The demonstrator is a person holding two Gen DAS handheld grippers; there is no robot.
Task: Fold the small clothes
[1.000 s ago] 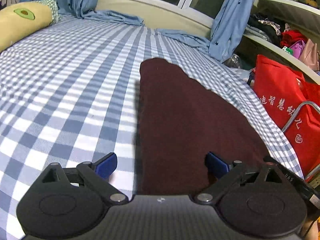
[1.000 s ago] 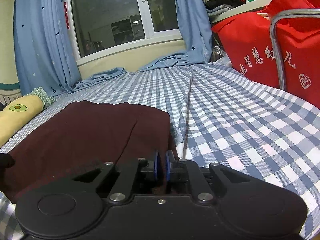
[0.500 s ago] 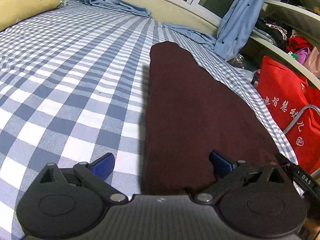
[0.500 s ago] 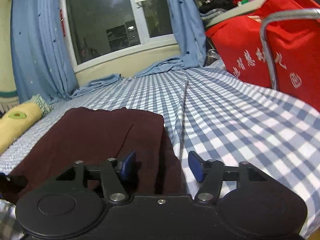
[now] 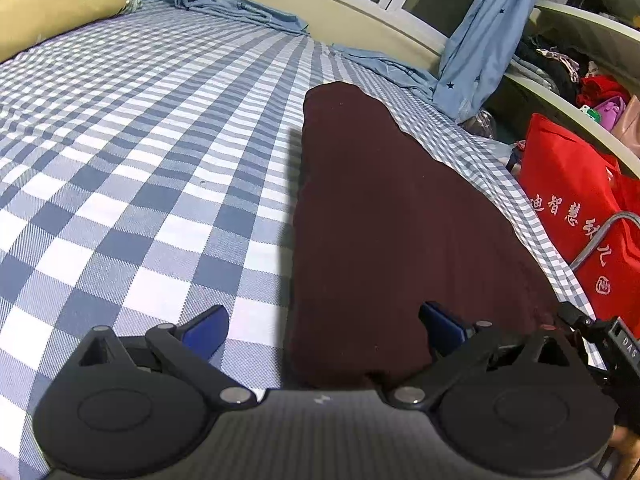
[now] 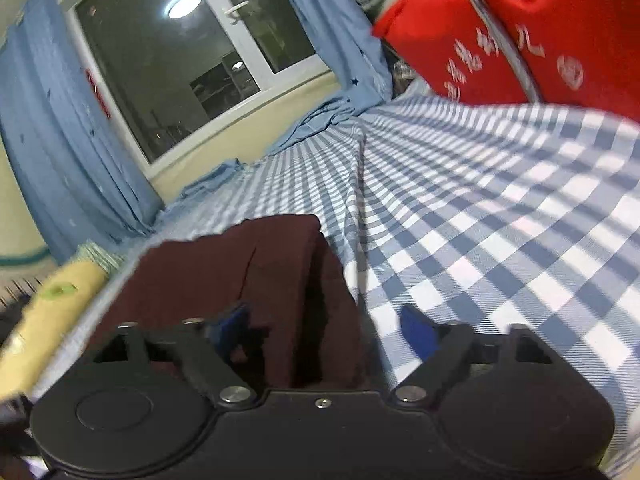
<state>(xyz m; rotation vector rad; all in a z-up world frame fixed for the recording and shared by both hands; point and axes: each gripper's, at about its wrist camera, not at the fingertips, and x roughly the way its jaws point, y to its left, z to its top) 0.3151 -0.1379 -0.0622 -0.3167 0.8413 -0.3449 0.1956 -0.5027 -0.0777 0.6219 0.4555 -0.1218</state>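
Observation:
A dark maroon garment (image 5: 384, 216) lies folded flat on the blue-and-white checked bedsheet (image 5: 140, 168), near the bed's right edge. My left gripper (image 5: 324, 330) is open just above the garment's near left corner, one blue pad over the sheet and one over the cloth, neither pressing on it. In the right wrist view the garment (image 6: 240, 272) shows a fold seam. My right gripper (image 6: 324, 330) straddles the garment's near corner with its jaws opening; the cloth lies between the pads, which do not press on it.
A red bag (image 5: 576, 200) with white lettering and a metal frame stands beside the bed on the right. A yellow avocado pillow (image 5: 52, 12) lies at the head. Blue curtains (image 6: 60, 152) hang at a dark window (image 6: 184, 52).
The right gripper was shut at the garment's corner, then opened wide, letting it go, and rolled. The left gripper sank a little toward the bed and stayed open.

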